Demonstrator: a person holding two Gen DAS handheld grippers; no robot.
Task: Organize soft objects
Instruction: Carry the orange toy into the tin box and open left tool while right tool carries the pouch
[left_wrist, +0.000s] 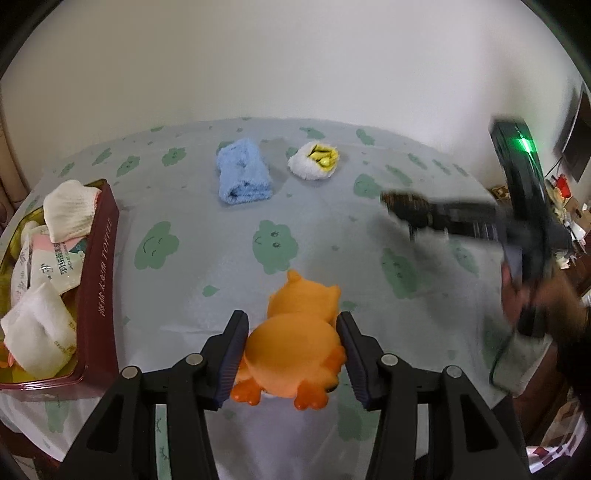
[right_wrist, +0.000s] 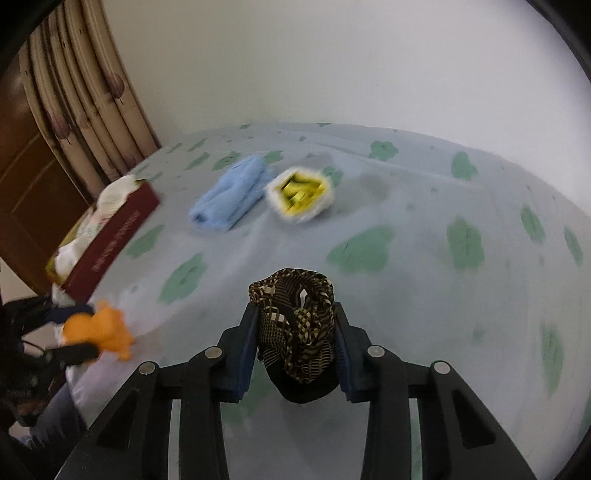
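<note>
My left gripper (left_wrist: 291, 325) is shut on an orange soft toy animal (left_wrist: 295, 343) and holds it above the table's near edge. The toy also shows in the right wrist view (right_wrist: 99, 326). My right gripper (right_wrist: 295, 317) is shut on a bundled brown patterned cloth (right_wrist: 297, 325); it shows blurred in the left wrist view (left_wrist: 406, 206). A folded blue towel (left_wrist: 243, 171) (right_wrist: 231, 194) and a white fluffy item with a yellow centre (left_wrist: 314, 160) (right_wrist: 301, 195) lie at the far side of the table. A dark red box (left_wrist: 98, 280) (right_wrist: 118, 232) at the left holds white soft items.
The table wears a pale blue cloth with green cloud prints (left_wrist: 275, 245). A white wall stands behind. Curtains (right_wrist: 92, 99) and a brown door are at the left. Cluttered shelves (left_wrist: 569, 206) are at the far right.
</note>
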